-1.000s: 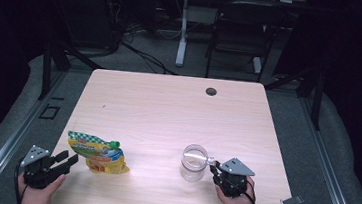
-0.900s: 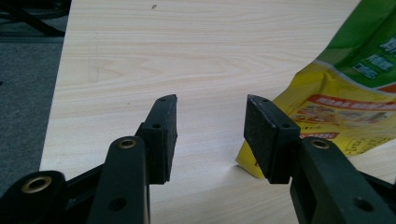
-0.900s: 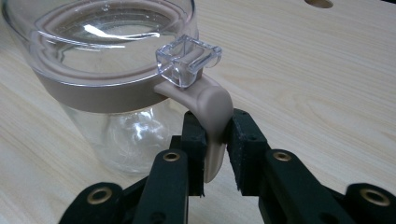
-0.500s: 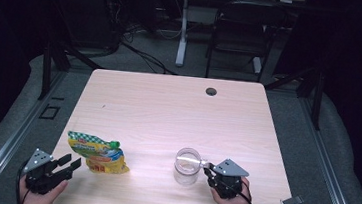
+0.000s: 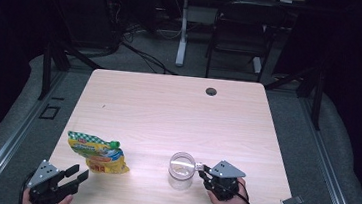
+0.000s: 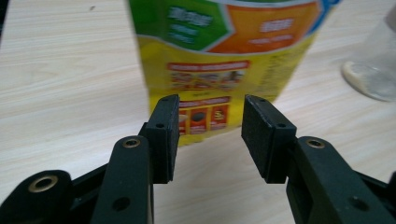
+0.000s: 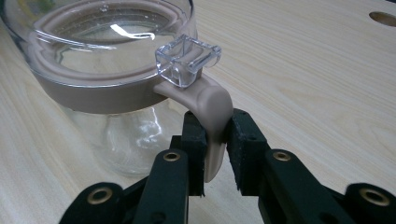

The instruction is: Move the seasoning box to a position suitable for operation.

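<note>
At the near edge of the light wooden table, work looks barely begun: the clear glass jug w/ beige plastic rim and handle stands upright toward the right, nearly empty, just a pale residue at its base as far as can be told, and the yellow-green printed spouted pouch lies flat toward the left, cap on, not yet lifted. Judging by this, jug is secured; picking up, opening and pouring the pouch are all left. Right gripper is pinched tight on the jug's beige handle, pads pressing both sides. Left gripper has jaws partly spread, just been narrowing, w/ nothing between them; pouch's bottom edge sits just beyond the tips, not touched.
</note>
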Available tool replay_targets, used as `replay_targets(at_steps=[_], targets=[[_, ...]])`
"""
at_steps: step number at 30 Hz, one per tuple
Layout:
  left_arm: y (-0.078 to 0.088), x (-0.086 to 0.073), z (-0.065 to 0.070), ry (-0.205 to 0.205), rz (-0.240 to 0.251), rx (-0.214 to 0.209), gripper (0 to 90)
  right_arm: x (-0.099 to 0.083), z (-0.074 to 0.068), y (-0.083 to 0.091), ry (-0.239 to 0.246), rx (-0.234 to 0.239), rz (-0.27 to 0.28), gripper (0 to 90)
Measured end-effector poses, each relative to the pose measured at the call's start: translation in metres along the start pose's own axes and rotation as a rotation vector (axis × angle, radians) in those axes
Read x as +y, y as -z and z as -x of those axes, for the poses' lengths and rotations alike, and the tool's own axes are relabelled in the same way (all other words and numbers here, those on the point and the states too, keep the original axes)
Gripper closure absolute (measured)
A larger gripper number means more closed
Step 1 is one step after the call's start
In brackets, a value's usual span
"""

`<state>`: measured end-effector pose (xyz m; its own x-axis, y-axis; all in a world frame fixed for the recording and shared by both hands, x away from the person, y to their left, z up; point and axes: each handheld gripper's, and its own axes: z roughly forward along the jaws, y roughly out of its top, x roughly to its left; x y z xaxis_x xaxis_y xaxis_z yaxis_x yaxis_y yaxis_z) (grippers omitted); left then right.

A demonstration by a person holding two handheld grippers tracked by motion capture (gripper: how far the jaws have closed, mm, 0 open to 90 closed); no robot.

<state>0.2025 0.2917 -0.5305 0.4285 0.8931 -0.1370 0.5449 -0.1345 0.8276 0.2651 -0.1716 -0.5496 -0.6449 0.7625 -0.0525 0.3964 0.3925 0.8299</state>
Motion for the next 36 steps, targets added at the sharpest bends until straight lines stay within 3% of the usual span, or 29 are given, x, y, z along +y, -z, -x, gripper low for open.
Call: replay_targets(at_steps=[2, 5, 10, 16, 20, 23, 25, 28, 32, 36], targets=[[-0.001, -0.001, 0.007, 0.012, 0.003, -0.037, 56.9, 0.0, 0.001, 0.0, -0.019, 0.004, 0.003, 76.1], [-0.003, -0.002, 0.018, -0.014, -0.015, -0.065, 57.0, -0.001, 0.003, 0.002, -0.061, 0.027, 0.011, 70.7], [-0.01, 0.001, 0.033, -0.083, -0.037, -0.093, 57.8, -0.001, 0.001, 0.011, -0.071, 0.028, 0.022, 69.5], [-0.021, 0.003, 0.047, -0.116, -0.059, -0.146, 59.9, 0.0, -0.007, 0.024, -0.056, -0.008, 0.037, 65.7], [-0.029, 0.005, 0.059, -0.143, -0.073, -0.203, 60.8, 0.001, -0.01, 0.032, -0.067, -0.041, 0.042, 66.3], [-0.037, 0.005, 0.068, -0.167, -0.091, -0.239, 60.9, 0.003, -0.01, 0.038, -0.1, -0.032, 0.061, 70.9], [-0.042, 0.004, 0.073, -0.201, -0.109, -0.248, 60.8, 0.003, -0.01, 0.04, -0.108, -0.05, 0.068, 71.2], [-0.047, 0.004, 0.078, -0.217, -0.122, -0.259, 60.8, 0.003, -0.008, 0.039, -0.135, -0.046, 0.069, 74.2], [-0.05, 0.004, 0.079, -0.21, -0.108, -0.267, 57.0, 0.004, -0.007, 0.038, -0.144, -0.052, 0.062, 74.7], [-0.049, 0.004, 0.077, -0.18, -0.088, -0.287, 53.9, 0.005, -0.008, 0.035, -0.151, -0.059, 0.047, 69.1]])
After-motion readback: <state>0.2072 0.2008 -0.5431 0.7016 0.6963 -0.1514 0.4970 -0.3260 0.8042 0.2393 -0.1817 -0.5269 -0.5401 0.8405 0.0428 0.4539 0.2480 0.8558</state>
